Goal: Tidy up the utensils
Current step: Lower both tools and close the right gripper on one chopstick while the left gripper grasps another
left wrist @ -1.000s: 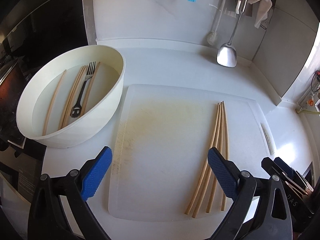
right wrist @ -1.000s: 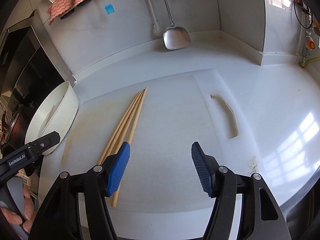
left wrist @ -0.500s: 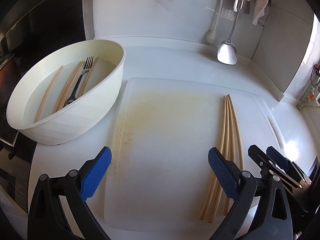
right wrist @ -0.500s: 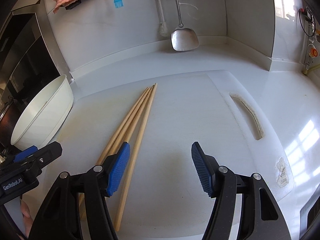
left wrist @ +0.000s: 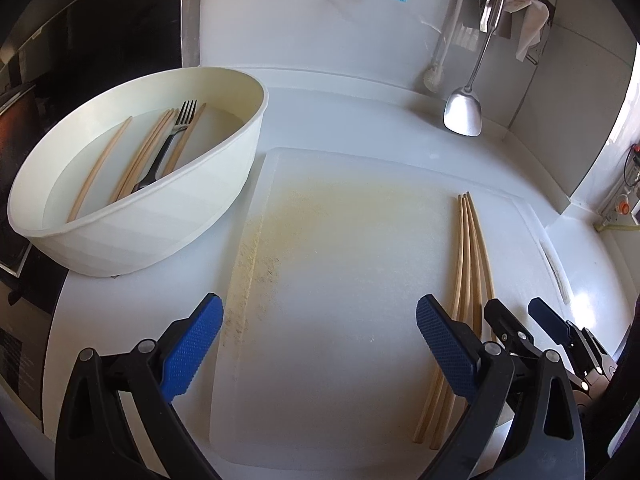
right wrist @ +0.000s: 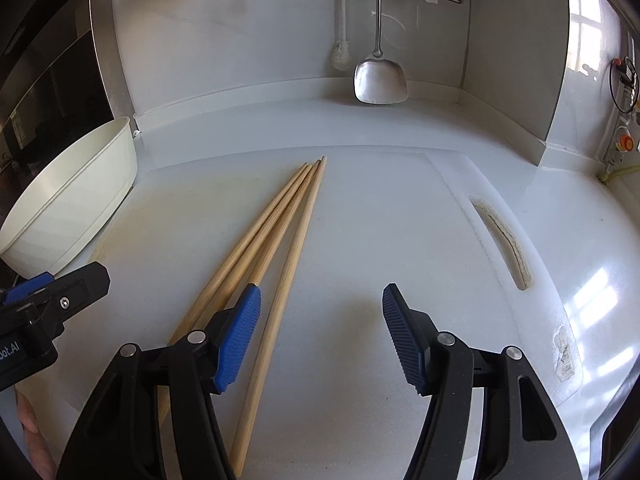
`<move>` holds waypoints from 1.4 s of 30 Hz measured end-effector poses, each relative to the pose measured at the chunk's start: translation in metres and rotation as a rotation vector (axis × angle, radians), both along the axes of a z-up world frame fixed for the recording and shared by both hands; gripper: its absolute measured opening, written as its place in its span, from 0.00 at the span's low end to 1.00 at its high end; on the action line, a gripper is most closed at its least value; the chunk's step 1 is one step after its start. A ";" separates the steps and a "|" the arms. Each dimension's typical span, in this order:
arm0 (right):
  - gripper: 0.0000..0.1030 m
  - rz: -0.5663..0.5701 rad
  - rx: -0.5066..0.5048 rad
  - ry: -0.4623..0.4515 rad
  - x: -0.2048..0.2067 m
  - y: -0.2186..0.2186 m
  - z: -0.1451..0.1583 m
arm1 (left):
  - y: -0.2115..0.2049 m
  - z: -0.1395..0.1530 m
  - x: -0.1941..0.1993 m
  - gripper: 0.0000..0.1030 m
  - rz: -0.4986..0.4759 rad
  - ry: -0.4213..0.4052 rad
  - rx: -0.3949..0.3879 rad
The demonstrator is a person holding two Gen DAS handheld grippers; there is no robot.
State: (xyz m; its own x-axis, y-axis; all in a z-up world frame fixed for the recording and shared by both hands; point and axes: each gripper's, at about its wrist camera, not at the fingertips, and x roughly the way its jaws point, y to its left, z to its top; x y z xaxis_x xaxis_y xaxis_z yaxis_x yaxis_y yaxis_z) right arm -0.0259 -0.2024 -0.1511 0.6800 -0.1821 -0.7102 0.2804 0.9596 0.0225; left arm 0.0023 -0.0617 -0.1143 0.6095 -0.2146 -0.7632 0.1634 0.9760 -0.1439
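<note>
A white cutting board [left wrist: 340, 280] lies on the counter. Four wooden chopsticks [right wrist: 276, 232] rest on its right half. Left of the board, a white basin [left wrist: 168, 220] holds more chopsticks and a fork [left wrist: 168, 148]. Above the board, the left gripper [left wrist: 320, 344] and right gripper [right wrist: 322, 336] both gape apart, holding nothing.

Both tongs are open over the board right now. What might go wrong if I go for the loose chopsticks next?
1. The chopsticks fan apart toward the near end, so the right tongs may catch only some.
2. The left tongs sit close beside the right tongs; they could collide.
3. The bowl overhangs the counter edge; a nudge may tip it.
</note>
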 end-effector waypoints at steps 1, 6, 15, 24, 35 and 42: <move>0.59 0.003 -0.011 0.008 0.001 0.002 -0.001 | 0.000 0.000 0.000 0.93 0.000 0.001 -0.004; 0.51 0.013 -0.035 -0.006 0.000 0.007 -0.002 | -0.001 -0.001 0.001 0.93 -0.004 0.004 -0.002; 0.25 0.040 -0.044 -0.016 0.000 0.009 -0.002 | -0.018 -0.003 0.004 0.93 -0.053 0.005 0.000; 0.07 0.013 -0.048 -0.015 -0.005 -0.006 -0.001 | -0.040 -0.012 0.010 0.93 -0.117 0.020 0.017; 0.07 0.001 -0.032 -0.019 -0.013 -0.019 -0.001 | -0.054 -0.022 0.012 0.93 -0.148 0.013 0.079; 0.07 -0.001 -0.026 -0.018 -0.015 -0.022 0.000 | -0.063 -0.026 0.011 0.93 -0.159 0.007 0.107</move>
State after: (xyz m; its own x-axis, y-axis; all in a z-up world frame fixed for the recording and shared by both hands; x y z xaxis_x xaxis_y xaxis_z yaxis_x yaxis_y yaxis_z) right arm -0.0405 -0.2244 -0.1513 0.6926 -0.2005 -0.6929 0.2810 0.9597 0.0031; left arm 0.0137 -0.1247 -0.1405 0.5693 -0.2249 -0.7908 0.3160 0.9478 -0.0420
